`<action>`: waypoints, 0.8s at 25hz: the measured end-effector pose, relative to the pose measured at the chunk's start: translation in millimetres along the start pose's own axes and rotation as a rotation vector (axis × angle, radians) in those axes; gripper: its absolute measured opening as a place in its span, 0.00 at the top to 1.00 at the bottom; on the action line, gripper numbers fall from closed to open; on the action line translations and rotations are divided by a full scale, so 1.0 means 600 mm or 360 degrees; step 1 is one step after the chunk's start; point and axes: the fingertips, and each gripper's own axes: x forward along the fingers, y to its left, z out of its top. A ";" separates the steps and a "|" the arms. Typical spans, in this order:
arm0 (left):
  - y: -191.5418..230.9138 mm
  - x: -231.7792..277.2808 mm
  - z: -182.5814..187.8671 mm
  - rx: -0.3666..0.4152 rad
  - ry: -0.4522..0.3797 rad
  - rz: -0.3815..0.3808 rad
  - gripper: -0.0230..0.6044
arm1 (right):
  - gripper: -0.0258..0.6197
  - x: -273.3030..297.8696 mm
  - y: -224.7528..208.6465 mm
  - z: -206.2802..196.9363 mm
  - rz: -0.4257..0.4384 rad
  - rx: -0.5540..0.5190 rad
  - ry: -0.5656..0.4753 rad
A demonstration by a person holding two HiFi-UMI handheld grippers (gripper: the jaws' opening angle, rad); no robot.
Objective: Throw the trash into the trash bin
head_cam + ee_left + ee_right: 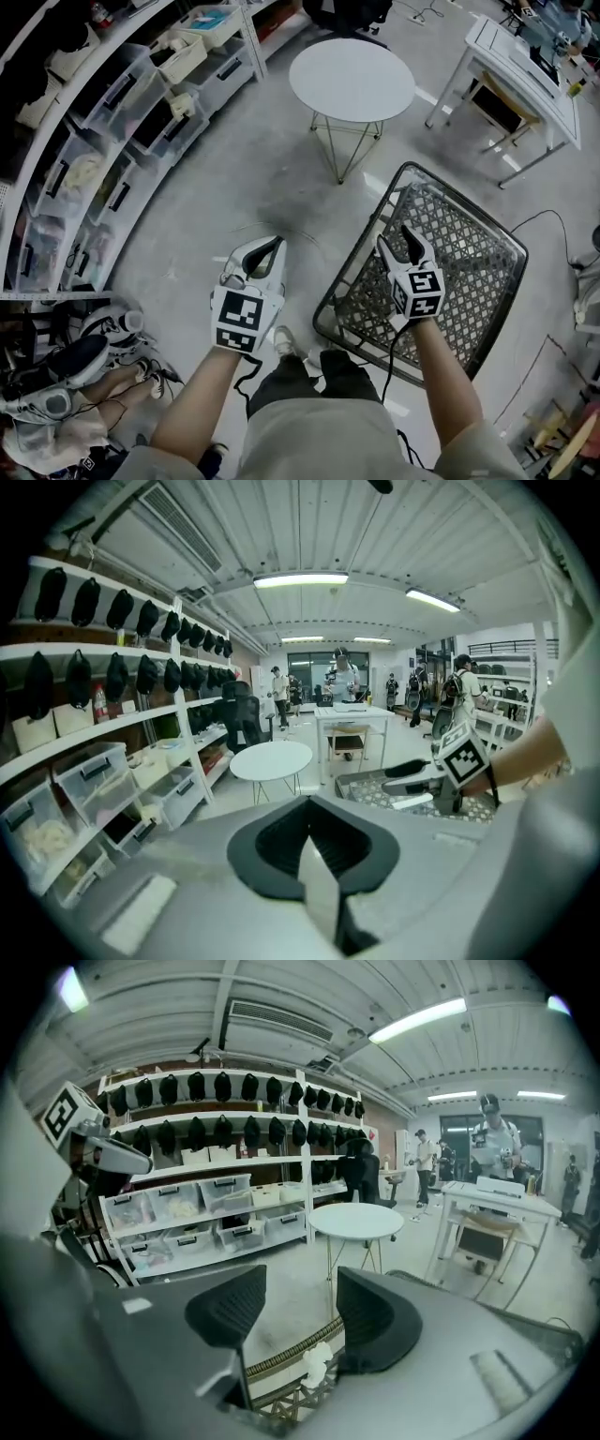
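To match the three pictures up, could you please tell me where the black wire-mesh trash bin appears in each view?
Head view: the black wire-mesh trash bin stands on the floor at lower right.
Left gripper view: right of centre, at mid-height.
Right gripper view: only part of its rim shows, at bottom centre.
Shared landmark: the round white table, beyond the bin in every view.

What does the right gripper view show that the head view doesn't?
Only the right gripper view: ceiling lights, and a small white scrap by the mesh bin's rim, seen through the gap of the open right tool. Only the head view: the right tool's marker cube and the person's legs. Both: the round white table, the mesh bin and the left tool.
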 end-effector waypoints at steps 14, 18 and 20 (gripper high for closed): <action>-0.012 0.069 -0.149 -0.0128 0.0286 -0.0050 0.96 | 0.61 0.139 -0.038 -0.252 0.0026 0.0133 0.0553; -0.014 0.079 -0.175 -0.0152 0.0333 -0.0058 0.96 | 0.65 0.144 -0.034 -0.279 0.0048 0.0142 0.0627; -0.016 0.083 -0.185 -0.0173 0.0345 -0.0061 0.96 | 0.67 0.145 -0.035 -0.289 0.0051 0.0145 0.0650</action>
